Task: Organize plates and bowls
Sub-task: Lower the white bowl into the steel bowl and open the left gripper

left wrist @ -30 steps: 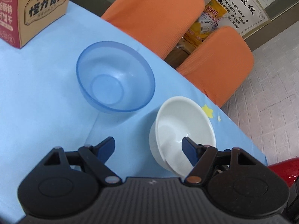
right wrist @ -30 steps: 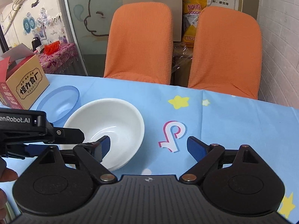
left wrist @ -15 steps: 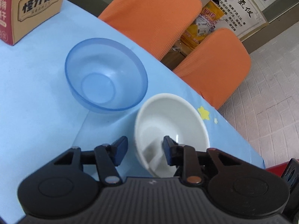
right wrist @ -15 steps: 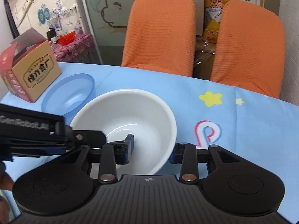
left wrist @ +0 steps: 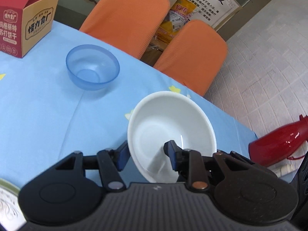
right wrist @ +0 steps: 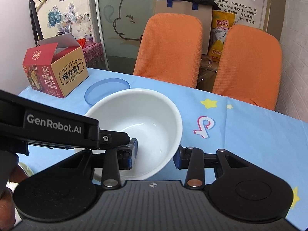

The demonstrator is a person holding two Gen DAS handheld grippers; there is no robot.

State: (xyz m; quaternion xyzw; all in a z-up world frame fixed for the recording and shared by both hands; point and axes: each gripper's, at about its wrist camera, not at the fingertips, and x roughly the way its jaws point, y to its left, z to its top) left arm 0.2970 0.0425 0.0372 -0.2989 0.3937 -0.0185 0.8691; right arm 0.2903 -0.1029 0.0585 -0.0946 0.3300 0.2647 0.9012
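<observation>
A white bowl point(left wrist: 173, 127) hangs tilted a little above the blue tablecloth point(left wrist: 38, 115), gripped from two sides. My left gripper point(left wrist: 146, 154) is shut on its near rim, one pad outside the wall and one inside. My right gripper point(right wrist: 155, 154) also straddles the rim of the white bowl point(right wrist: 146, 119). Its jaws are opening, with the bowl's wall between them and both pads still against it. The left tool's black body point(right wrist: 57, 129) reaches in from the left. A translucent blue bowl point(left wrist: 92, 70) stands upright farther back, partly hidden behind the white one in the right wrist view.
A red and tan biscuit box point(right wrist: 55, 71) stands at the far left corner. Two orange chairs point(right wrist: 169, 48) line the table's far edge. A red flask point(left wrist: 279, 146) lies beyond the right edge. A patterned plate's rim point(left wrist: 7, 202) shows at the near left. A hand point(right wrist: 7, 173) holds the left tool.
Both grippers went from open beside the white bowl to shut on its rim. The bowl has since risen off the cloth and come away from the blue bowl.
</observation>
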